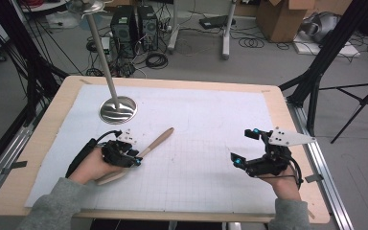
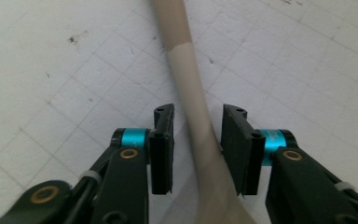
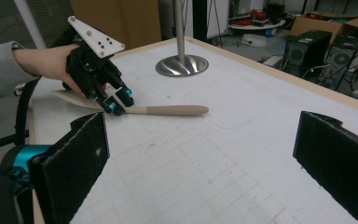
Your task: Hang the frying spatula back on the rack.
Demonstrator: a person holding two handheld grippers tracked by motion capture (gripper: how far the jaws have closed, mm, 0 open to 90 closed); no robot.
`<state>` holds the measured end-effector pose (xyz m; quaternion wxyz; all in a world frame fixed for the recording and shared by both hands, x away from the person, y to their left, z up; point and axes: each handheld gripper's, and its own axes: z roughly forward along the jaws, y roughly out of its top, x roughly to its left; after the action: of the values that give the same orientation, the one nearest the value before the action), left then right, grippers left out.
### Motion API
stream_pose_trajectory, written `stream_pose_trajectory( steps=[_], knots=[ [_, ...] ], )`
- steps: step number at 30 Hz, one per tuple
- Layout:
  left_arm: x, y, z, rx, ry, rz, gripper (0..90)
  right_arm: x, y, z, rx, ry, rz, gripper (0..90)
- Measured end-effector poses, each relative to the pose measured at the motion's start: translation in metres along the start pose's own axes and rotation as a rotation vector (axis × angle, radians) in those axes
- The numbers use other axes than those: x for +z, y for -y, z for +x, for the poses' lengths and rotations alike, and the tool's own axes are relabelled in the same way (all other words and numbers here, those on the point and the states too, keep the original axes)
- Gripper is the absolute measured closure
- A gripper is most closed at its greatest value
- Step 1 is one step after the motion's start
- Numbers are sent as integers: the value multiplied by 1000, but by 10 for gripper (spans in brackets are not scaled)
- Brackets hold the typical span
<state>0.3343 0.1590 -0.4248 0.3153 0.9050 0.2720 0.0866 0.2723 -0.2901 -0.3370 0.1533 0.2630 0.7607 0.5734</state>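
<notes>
A wooden spatula (image 1: 158, 142) lies flat on the white gridded mat (image 1: 206, 120), its handle pointing to the far right and its broad end under the person's left hand. My left gripper (image 1: 135, 159) is down over its neck. In the left gripper view the pale handle (image 2: 186, 70) runs between the two black jaws, which stand apart on either side of it, so the left gripper (image 2: 196, 114) is open. My right gripper (image 1: 243, 147) hovers over the mat at the right, open wide with nothing between its pads (image 3: 74, 154). In the right gripper view, the spatula (image 3: 168, 110) lies under the left gripper (image 3: 117, 100).
A round metal stand base (image 1: 118, 110) with a tall slanted pole (image 1: 100, 48) stands at the mat's far left. The wooden table rim (image 1: 287, 124) frames the mat. Computer towers, cables, cardboard boxes and tripod legs are on the floor beyond.
</notes>
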Motion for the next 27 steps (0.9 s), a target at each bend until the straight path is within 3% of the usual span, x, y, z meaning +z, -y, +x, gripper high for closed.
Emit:
stream_pose_trajectory(
  steps=[10, 15, 27],
  knots=[
    [0, 0, 0, 37, 2, -5, 737, 0, 0, 0, 1, 1, 8, 23],
    [-1, 0, -2, 88, 0, -9, 743, 1, 0, 1, 1, -2, 5, 23],
    [-1, -1, -4, 99, 20, -13, 773, 1, 0, 0, -5, 0, 8, 23]
  ],
)
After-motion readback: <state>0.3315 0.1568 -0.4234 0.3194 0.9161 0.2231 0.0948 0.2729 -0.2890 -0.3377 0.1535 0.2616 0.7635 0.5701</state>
